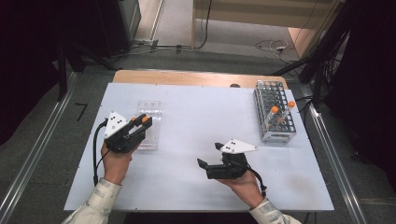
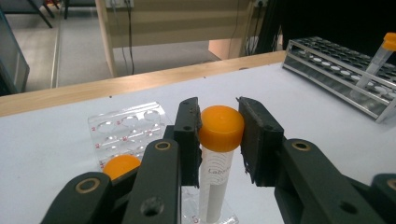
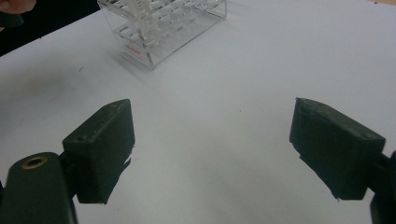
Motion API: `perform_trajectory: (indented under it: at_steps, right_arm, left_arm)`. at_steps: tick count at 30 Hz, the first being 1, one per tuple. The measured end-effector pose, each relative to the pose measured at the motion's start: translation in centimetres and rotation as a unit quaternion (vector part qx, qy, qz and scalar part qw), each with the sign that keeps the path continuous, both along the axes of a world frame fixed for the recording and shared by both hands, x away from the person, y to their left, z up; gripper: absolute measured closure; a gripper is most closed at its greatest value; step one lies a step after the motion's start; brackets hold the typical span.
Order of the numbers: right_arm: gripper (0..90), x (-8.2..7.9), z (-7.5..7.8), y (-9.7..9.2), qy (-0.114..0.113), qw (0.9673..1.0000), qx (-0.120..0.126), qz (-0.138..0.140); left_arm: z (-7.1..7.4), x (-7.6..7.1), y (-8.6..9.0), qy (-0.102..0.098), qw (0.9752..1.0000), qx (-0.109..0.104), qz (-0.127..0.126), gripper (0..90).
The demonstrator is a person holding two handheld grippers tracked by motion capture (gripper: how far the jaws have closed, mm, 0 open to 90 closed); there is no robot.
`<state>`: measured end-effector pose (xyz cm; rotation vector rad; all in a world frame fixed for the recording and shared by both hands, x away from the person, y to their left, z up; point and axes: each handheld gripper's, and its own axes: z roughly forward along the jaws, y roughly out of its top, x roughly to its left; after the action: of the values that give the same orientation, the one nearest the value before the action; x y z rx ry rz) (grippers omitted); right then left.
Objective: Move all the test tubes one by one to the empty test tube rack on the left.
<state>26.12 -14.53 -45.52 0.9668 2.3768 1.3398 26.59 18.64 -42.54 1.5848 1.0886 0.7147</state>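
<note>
My left jaws (image 2: 219, 135) gripped the orange-capped tube (image 2: 218, 154) over the clear rack (image 1: 150, 122), my right jaws (image 3: 212, 154) gaped empty; next, I judged, came carrying it right to the metal rack (image 1: 274, 112).

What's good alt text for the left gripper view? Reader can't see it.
The left gripper has its two black jaws shut on the orange cap of a clear plastic tube standing in a clear plastic rack on the white table. A second orange-capped tube sits lower left; a metal wire rack is far right.
</note>
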Motion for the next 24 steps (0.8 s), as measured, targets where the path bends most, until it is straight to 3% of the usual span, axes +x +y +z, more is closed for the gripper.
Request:
perform_trajectory:
  at_steps: [11,20,24]
  right_arm:
    - [12.9,-0.01,-0.06,-0.04,0.001,1.0000,0.000,0.000]
    - [12.9,0.00,-0.08,-0.04,0.001,1.0000,-0.001,0.000]
    - [13.1,-0.03,-0.01,-0.11,0.000,1.0000,0.000,0.000]
  left_arm:
    - [-0.65,-0.10,-0.31,0.005,1.0000,0.006,-0.004,68.3]
    - [-0.38,-0.44,-0.48,-0.001,1.0000,0.000,-0.007,60.9]
    - [-0.04,-0.65,-0.47,-0.001,0.9999,-0.011,-0.010,53.1]
